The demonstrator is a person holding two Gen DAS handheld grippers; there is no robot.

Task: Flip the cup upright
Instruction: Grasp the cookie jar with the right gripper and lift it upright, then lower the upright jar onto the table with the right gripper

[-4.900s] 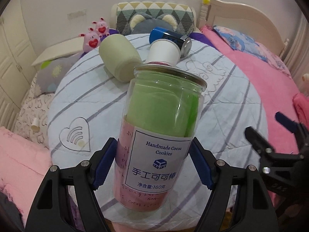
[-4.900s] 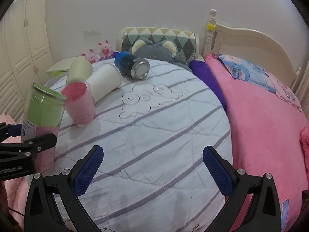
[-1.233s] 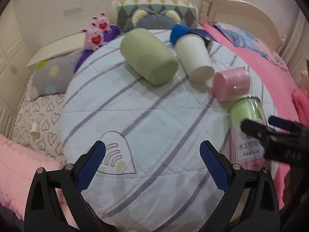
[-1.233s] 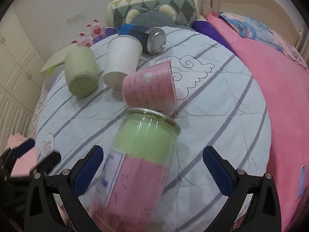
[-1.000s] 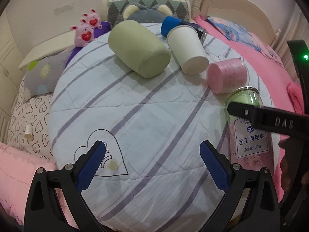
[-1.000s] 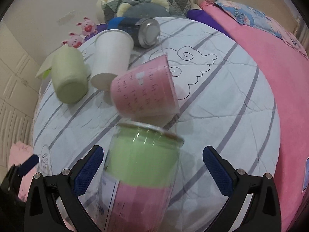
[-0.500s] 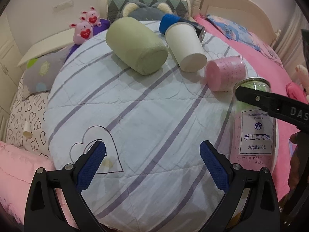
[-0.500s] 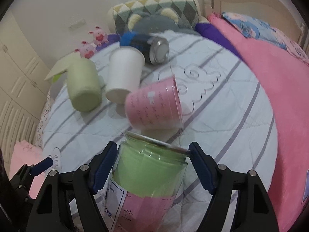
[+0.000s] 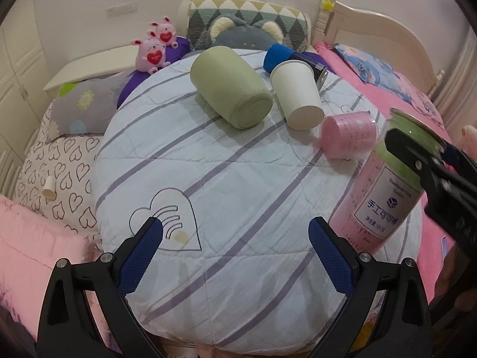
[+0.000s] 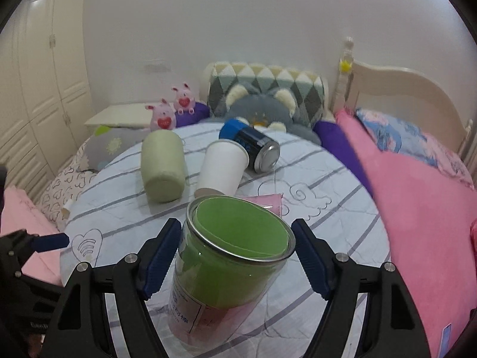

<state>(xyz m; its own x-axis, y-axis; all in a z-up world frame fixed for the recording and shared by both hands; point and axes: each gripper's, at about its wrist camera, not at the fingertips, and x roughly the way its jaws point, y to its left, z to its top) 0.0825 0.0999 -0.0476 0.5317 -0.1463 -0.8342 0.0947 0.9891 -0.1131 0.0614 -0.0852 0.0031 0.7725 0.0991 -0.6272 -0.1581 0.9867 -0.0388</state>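
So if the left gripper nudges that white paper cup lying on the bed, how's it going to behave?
The white paper cup lies on its side, so it would probably roll, curving because it tapers. It looks thin and empty, so likely light and easy to crush. The soft quilt may slow it, and the green cup close beside it could block it.

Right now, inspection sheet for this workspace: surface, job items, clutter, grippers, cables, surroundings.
Surface: round striped cushion on a bed, soft.
Job's things: clear cookie jar, mouth up, tilted; pink cup, white paper cup, green cup and blue can lie on their sides.
Clutter: two pink plush toys, small white tube on the heart-print pillow.
Grippers: right gripper fingers against the jar; left gripper open, empty.
Cables: nothing seen.
Surroundings: pillows, pink bedding, headboard, wardrobe.
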